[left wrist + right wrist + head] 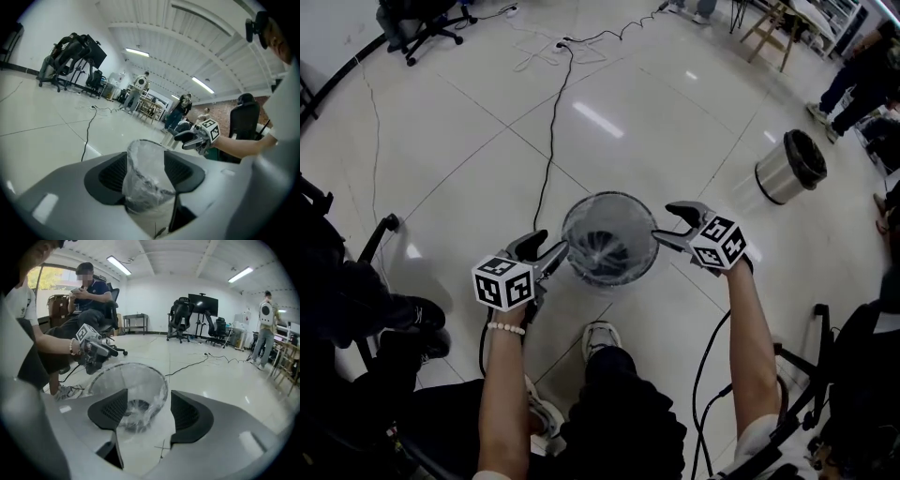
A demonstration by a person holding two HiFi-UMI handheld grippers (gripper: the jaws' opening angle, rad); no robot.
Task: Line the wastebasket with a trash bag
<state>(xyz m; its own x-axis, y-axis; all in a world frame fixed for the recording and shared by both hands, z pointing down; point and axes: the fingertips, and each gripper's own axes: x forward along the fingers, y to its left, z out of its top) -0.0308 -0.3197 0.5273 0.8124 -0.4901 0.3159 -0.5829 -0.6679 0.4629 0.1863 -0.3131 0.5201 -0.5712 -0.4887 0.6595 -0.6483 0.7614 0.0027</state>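
A round wastebasket (610, 239) stands on the white tiled floor just ahead of the person's feet. A clear trash bag (602, 246) lies crumpled inside it, and its film runs up to the rim. My left gripper (551, 247) is open at the basket's left rim. My right gripper (664, 223) is open at the right rim. In the left gripper view the lined basket (144, 176) shows between the wide-apart pads (111, 174), with the right gripper (186, 139) beyond it. The right gripper view shows the basket (129, 397) and the left gripper (102, 350). I cannot tell whether either touches the rim.
A steel bin (789, 167) with a black liner stands to the right. A black cable (551, 141) runs across the floor toward the basket. Chair bases (384, 230) crowd the left and people stand at the far right (861, 80). The person's shoe (598, 337) is just behind the basket.
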